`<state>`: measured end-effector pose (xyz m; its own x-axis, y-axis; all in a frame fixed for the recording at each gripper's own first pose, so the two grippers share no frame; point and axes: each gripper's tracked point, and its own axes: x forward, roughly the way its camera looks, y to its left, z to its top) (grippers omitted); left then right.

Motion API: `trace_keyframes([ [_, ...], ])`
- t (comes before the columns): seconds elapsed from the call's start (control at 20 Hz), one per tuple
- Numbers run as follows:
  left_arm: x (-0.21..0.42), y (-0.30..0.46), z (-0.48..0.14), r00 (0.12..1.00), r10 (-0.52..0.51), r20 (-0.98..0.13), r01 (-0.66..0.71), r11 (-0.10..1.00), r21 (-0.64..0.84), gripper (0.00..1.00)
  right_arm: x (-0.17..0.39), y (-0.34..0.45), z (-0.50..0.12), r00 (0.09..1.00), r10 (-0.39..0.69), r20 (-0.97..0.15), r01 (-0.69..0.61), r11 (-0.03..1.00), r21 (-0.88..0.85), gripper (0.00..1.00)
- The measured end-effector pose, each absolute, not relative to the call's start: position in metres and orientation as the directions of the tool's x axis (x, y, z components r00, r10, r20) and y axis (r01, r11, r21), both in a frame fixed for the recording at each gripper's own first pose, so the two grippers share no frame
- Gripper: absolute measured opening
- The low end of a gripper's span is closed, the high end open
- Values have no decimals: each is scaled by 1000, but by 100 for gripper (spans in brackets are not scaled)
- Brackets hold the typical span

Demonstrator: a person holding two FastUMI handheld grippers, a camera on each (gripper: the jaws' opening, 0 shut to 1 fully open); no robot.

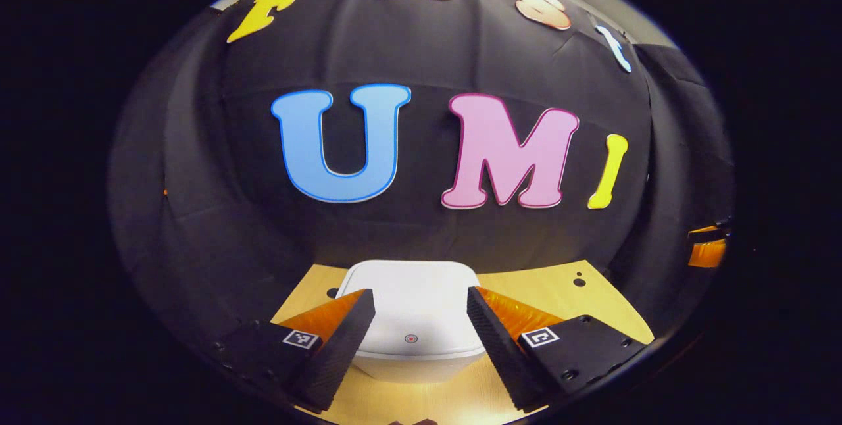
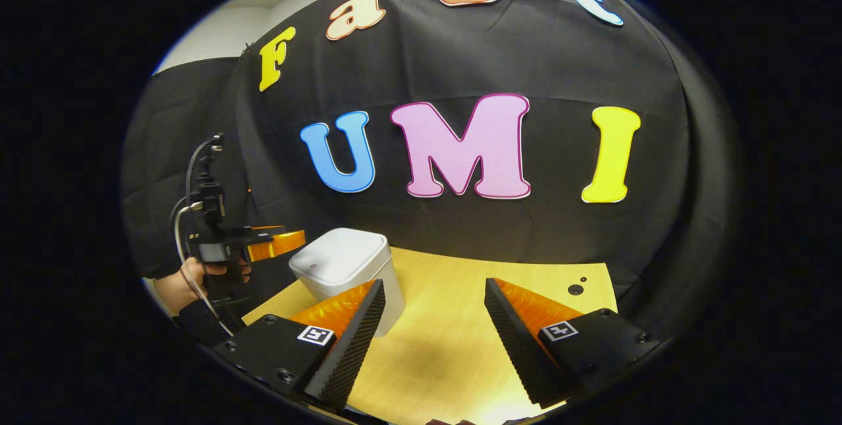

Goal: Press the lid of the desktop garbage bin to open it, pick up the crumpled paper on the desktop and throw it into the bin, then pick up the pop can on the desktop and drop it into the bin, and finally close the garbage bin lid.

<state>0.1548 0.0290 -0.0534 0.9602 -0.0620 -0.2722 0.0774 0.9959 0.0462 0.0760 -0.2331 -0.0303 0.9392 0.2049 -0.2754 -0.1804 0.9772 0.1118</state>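
Observation:
A white garbage bin (image 1: 416, 320) with its lid down stands on the wooden table straight ahead in the left gripper view. My left gripper (image 1: 421, 320) hangs open just above it, a finger on either side of the lid, not touching. The lid has a small round mark (image 1: 410, 339) near its front edge. In the right gripper view the same bin (image 2: 345, 264) sits to the left, with the left gripper (image 2: 263, 244) and the hand holding it beside it. My right gripper (image 2: 434, 320) is open over bare table, nothing between its fingers.
The light wooden table (image 2: 454, 333) stretches right of the bin, with small dark holes (image 2: 575, 289) near its far right corner. Black cloth walls close the booth behind and at both sides.

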Motion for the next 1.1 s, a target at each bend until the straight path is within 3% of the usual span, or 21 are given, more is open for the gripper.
trace_keyframes([
  [0.2,107,7,-16,983,-122,-136,131,989,64,95,67,-205,-8,974,133,-186,-131,991,21,98],
  [0.45,48,-3,-9,979,-184,-84,183,983,-8,95,37,-176,5,993,45,-113,-42,999,29,98],
  [0.8,2,8,21,998,-60,24,59,998,30,94,0,-182,12,997,58,-48,-58,998,6,98],
  [1.1,-33,-15,22,1000,-18,24,18,1000,-14,94,-21,-206,16,998,60,3,-60,998,-7,97],
])
